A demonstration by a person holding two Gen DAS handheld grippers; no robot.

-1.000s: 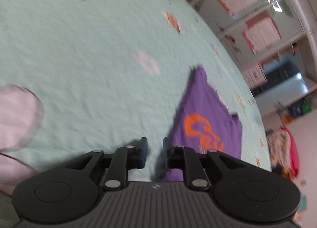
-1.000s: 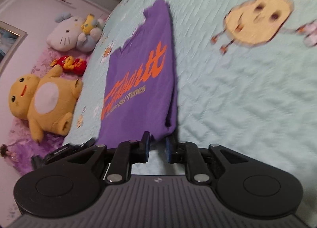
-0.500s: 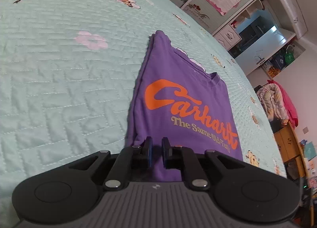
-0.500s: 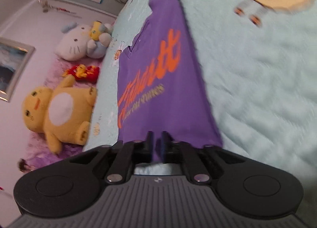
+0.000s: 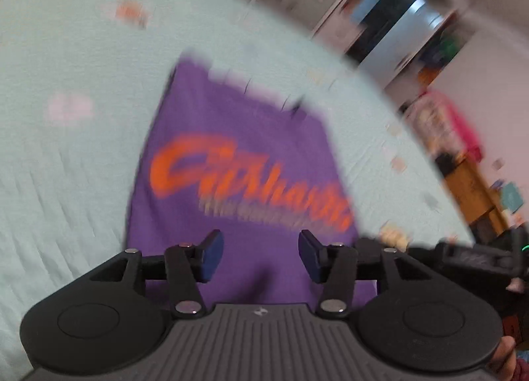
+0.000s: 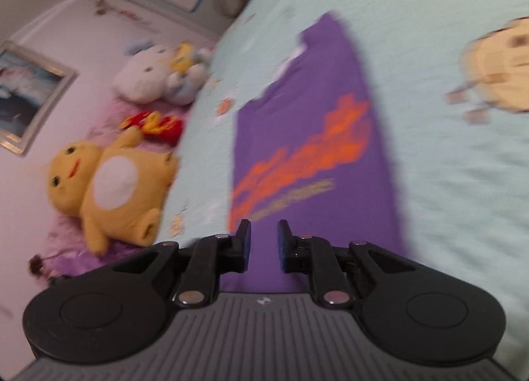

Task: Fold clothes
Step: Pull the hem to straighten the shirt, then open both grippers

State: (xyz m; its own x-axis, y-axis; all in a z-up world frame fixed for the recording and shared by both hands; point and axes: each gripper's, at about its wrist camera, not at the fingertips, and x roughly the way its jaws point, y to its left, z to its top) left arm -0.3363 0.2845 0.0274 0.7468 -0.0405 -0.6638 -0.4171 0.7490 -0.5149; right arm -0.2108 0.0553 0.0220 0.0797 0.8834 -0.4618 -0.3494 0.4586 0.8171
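A purple T-shirt [image 5: 238,136] with orange lettering lies flat and folded to a narrow shape on the mint bedspread [image 5: 66,182]. My left gripper [image 5: 259,248] hovers over the shirt's near edge, its jaws opening and wide apart, with no cloth pinched between them. In the right wrist view the same shirt [image 6: 330,60] stretches away from me. My right gripper [image 6: 263,238] is over its near end, jaws opening to a small gap, and the fabric lies below them, not pressed. Both views are blurred by motion.
A yellow plush toy [image 6: 109,182], a white plush [image 6: 148,80] and a red toy [image 6: 155,123] sit beside the bed's left edge. Cabinets [image 5: 380,17], pink clothes [image 5: 453,126] and wooden furniture [image 5: 472,189] stand beyond the bed. A hand [image 5: 502,358] shows at the lower right.
Both grippers' jaws, nearly shut at the shirt's near edge half a second ago, now stand apart. Both cameras have swung, and the shirt lies flat on the bed.
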